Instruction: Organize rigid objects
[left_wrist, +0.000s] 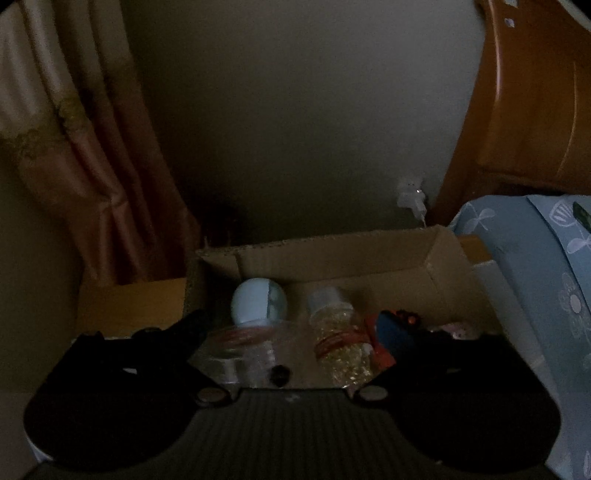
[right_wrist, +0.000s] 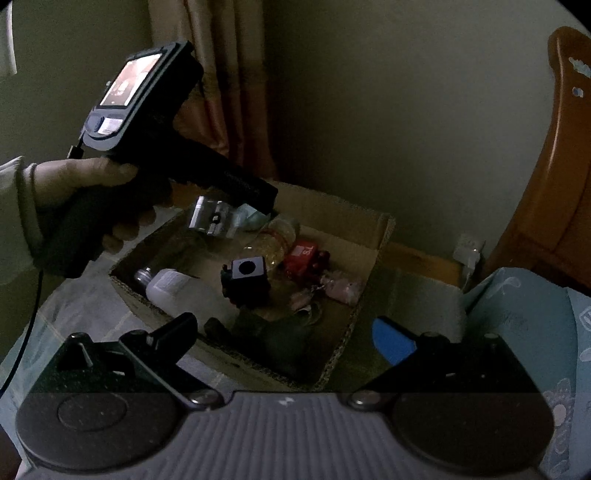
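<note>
An open cardboard box (left_wrist: 332, 254) (right_wrist: 373, 236) holds the objects. My left gripper (left_wrist: 295, 325) is open over the box, and nothing is between its fingers. Below it lie a pale blue ball (left_wrist: 258, 304), a clear bottle with gold filling (left_wrist: 341, 343), a clear jar (left_wrist: 240, 350) and a red toy (left_wrist: 380, 339). In the right wrist view the left gripper body (right_wrist: 147, 147), held by a hand, hovers over the box's far left. My right gripper (right_wrist: 284, 332) is open and empty above the box's near edge. A black cube (right_wrist: 245, 280), a white bottle (right_wrist: 177, 291) and a red block (right_wrist: 303, 256) lie inside.
A wooden bed frame (left_wrist: 535, 110) stands at the right, above blue patterned bedding (left_wrist: 546, 266). A curtain (left_wrist: 74, 147) hangs at the left. A white plug (left_wrist: 412, 195) sits in the wall behind the box. The room is dim.
</note>
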